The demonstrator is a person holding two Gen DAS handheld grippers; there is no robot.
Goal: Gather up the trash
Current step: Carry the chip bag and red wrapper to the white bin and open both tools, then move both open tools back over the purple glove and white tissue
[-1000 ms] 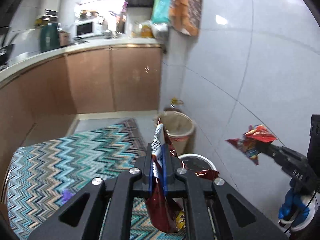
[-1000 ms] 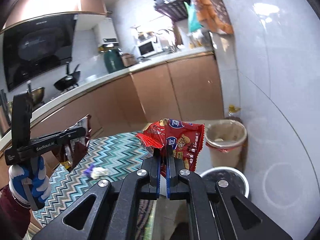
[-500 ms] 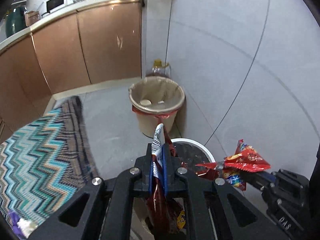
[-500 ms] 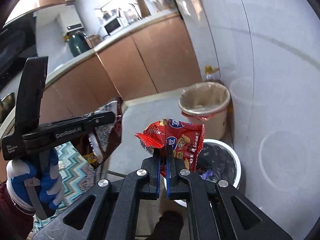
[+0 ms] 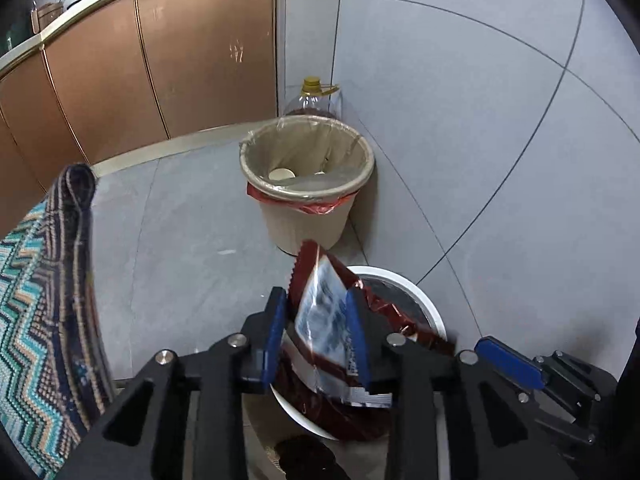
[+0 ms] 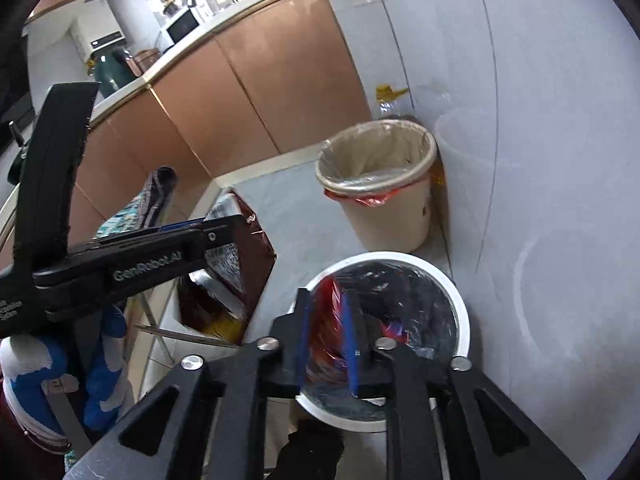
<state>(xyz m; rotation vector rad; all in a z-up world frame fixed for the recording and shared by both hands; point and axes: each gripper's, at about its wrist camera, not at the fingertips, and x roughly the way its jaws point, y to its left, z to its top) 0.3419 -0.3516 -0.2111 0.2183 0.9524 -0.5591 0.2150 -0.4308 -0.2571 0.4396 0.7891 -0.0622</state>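
Left wrist view: over the white-rimmed, black-lined bin (image 5: 404, 280) (the beige bin (image 5: 306, 184) stands just beyond), both grippers have parted. The left gripper (image 5: 316, 338) now brackets a slipping dark-red snack bag (image 5: 324, 320); the right gripper (image 6: 325, 338), jaws apart, releases its red wrapper (image 6: 330, 320) binward — drop-off apparently under way.

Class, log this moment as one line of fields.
left claw: open, dark wrapper between fingers | right claw: open, red wrapper dropping | below: white bin
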